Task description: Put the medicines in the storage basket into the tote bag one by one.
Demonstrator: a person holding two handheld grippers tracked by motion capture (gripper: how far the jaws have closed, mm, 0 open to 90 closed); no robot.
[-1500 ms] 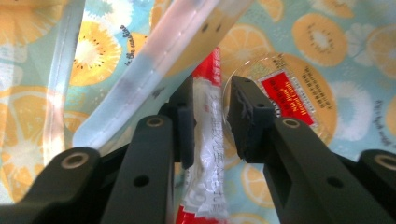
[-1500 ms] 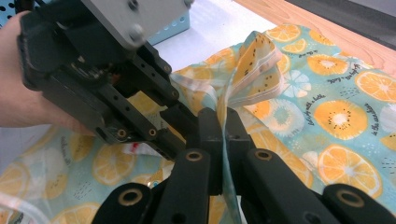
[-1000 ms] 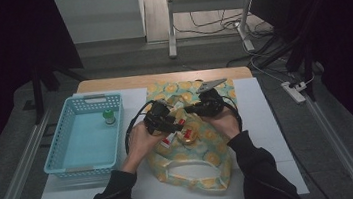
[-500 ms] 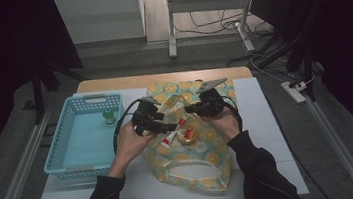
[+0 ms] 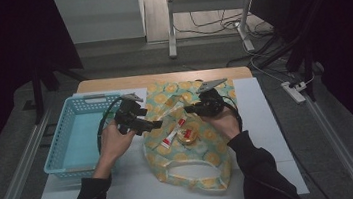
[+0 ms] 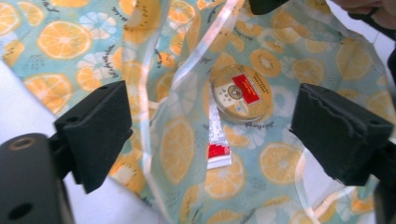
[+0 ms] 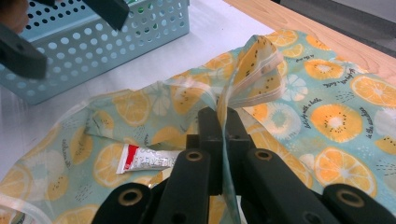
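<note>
Entering from the bottom edge of the high view, 2 dark-sleeved forearms reach up the frame over a white counter (image 5: 269,134).

A fruit-print bag (image 5: 190,153) lies at centre frame, its clear-edged mouth opened upward. Inside it sit a round tin (image 5: 189,136) with a red label and a red-and-white tube (image 5: 172,136), the tube just left of the tin. In the left gripper view the tin (image 6: 241,93) sits at centre and the tube (image 6: 217,144) runs below it, the 2 touching or nearly so.

The left gripper (image 5: 153,125) is at left of centre, over the bag's left edge. Its jaws have just been opening and now stand wide; the left gripper view shows nothing pressed between the pads, only the bag seen beyond the gap.

The right gripper (image 5: 189,109) is at right of centre. Its jaws are closed tight on the bag's rim: in the right gripper view a fold of fruit-print fabric (image 7: 252,70) rises pinched between the 2 jaws, lifted above the rest of the bag, with the tube (image 7: 147,158) lying at lower left.

A pale blue perforated basket (image 5: 65,152) stands at the left of the high view, just beside the bag. Whether they touch cannot be determined.

At the far edge, a strip of bare wood (image 5: 162,78) shows beyond the white surface.
</note>
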